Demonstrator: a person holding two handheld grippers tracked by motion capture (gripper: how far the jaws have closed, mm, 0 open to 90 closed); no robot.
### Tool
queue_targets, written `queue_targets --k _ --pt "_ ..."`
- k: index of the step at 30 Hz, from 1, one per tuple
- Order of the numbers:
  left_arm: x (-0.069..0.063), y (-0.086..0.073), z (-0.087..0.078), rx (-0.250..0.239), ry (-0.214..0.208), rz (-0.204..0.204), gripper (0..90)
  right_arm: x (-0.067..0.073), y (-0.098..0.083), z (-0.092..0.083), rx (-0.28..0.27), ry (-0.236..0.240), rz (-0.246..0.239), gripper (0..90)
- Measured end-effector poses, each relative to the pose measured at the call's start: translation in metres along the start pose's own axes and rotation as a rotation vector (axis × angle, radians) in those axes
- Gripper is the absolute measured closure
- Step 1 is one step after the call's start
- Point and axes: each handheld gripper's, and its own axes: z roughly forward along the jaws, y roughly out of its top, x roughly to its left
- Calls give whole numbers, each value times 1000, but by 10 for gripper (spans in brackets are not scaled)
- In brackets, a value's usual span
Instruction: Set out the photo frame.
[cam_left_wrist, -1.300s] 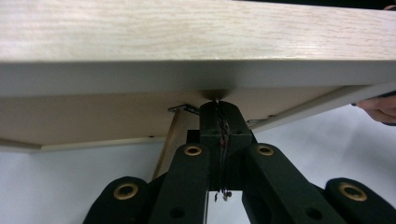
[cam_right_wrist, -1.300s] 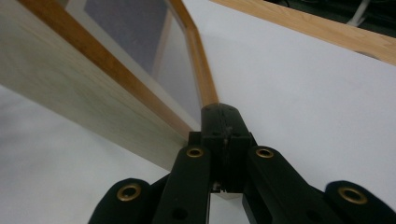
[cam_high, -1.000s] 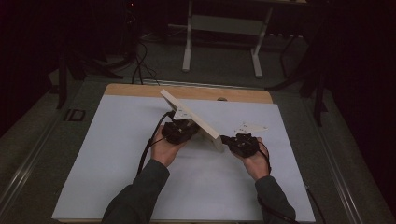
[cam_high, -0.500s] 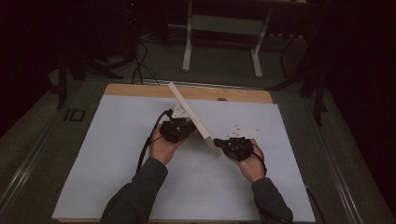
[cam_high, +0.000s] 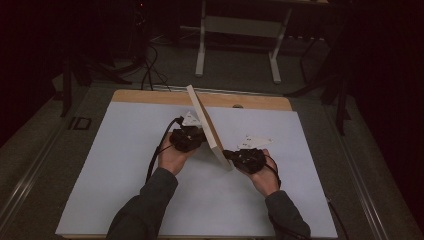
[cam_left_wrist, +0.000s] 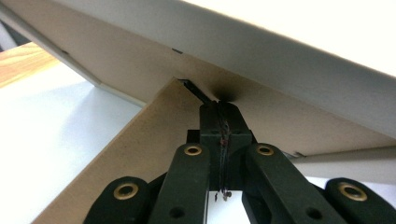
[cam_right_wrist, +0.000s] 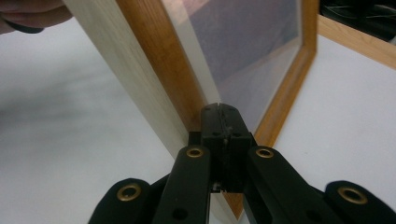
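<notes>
The left gripper (cam_high: 192, 137) has its 2 jaws pressed together against the brown back of the picture frame (cam_high: 207, 127), at the foot of its fold-out stand (cam_left_wrist: 116, 154). The right gripper (cam_high: 231, 155), jaws likewise closed with nothing between them, touches the frame's wooden front rim near its lower corner. The frame stands tilted on edge on the white mat (cam_high: 115, 165), between the mat's middle and its far edge.
</notes>
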Motion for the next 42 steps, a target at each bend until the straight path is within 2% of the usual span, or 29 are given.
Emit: queue_targets --k 6,8,16,20,26,32,36,37,42 --pt "6 -3 1 -22 -31 -11 900 4 2 3 -3 15 0 898" --pt "6 -5 1 -27 -31 -1 900 5 2 5 -3 20 -4 898" --pt "-4 -19 -5 -38 -73 38 891 9 4 8 -5 31 -7 897" --pt "-12 -26 -13 -20 -86 49 865 10 4 8 -5 35 -10 897" --pt "-22 -37 -25 -4 -71 55 742 11 4 8 -5 35 -10 897" --pt "-32 -41 -29 14 -93 71 627 13 5 9 -1 35 -22 897" --pt "-35 -42 -31 -2 -98 62 536 12 5 9 -1 37 -23 897" --pt "-36 -41 -32 -19 -101 42 513 12 5 9 -1 38 -25 893" --pt "-41 -37 -32 -35 -120 16 447 9 5 8 -1 7 -20 811"
